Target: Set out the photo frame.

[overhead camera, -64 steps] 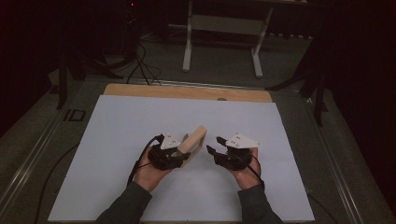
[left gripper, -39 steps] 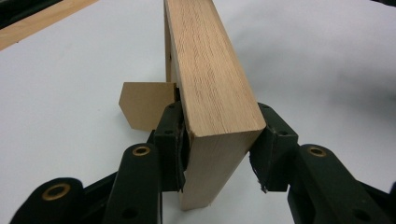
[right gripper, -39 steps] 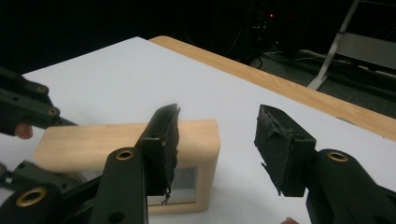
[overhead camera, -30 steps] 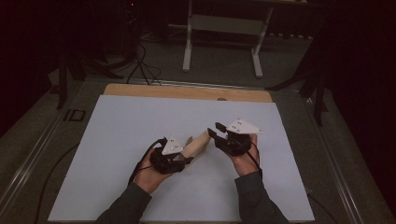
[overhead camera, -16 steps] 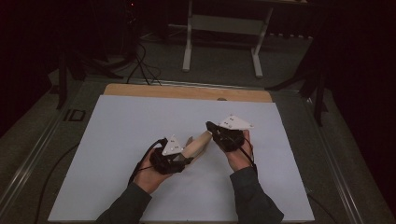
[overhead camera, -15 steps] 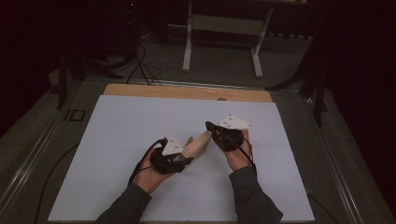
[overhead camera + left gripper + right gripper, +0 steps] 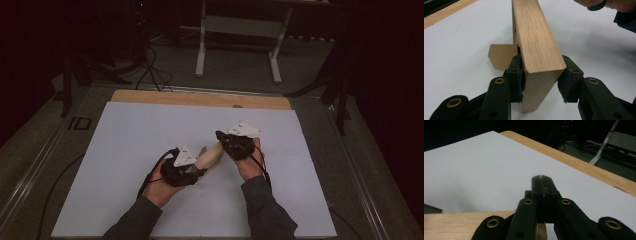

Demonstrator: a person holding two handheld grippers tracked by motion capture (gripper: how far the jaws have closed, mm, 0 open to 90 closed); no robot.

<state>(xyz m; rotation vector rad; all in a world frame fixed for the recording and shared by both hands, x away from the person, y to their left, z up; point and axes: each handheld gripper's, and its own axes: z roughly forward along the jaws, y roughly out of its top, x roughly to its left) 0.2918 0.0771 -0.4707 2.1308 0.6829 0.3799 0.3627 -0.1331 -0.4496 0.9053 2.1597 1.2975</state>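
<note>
A light wooden block [image 7: 211, 156] lies slanted just above the white sheet, and my left gripper [image 7: 196, 169] is shut on its near end. In the left gripper view both pads press the sides of the block [image 7: 536, 42], at whose left side a thin brown piece [image 7: 501, 56] sticks out. My right gripper [image 7: 223, 138] is over the block's far end. In the right gripper view its jaws [image 7: 541, 179] are shut together with nothing between them, and the wooden block [image 7: 461, 222] passes underneath.
A white sheet [image 7: 150, 130] covers the table, with a bare wooden strip [image 7: 200, 98] along the far edge. Beyond the table stand a white frame's legs [image 7: 201, 50] and floor cables [image 7: 150, 65]. The right hand [image 7: 599, 3] shows beyond the block.
My right gripper has moved left and a little down to the far end of the block, and its jaws have shut. The left gripper has kept its hold and place.
</note>
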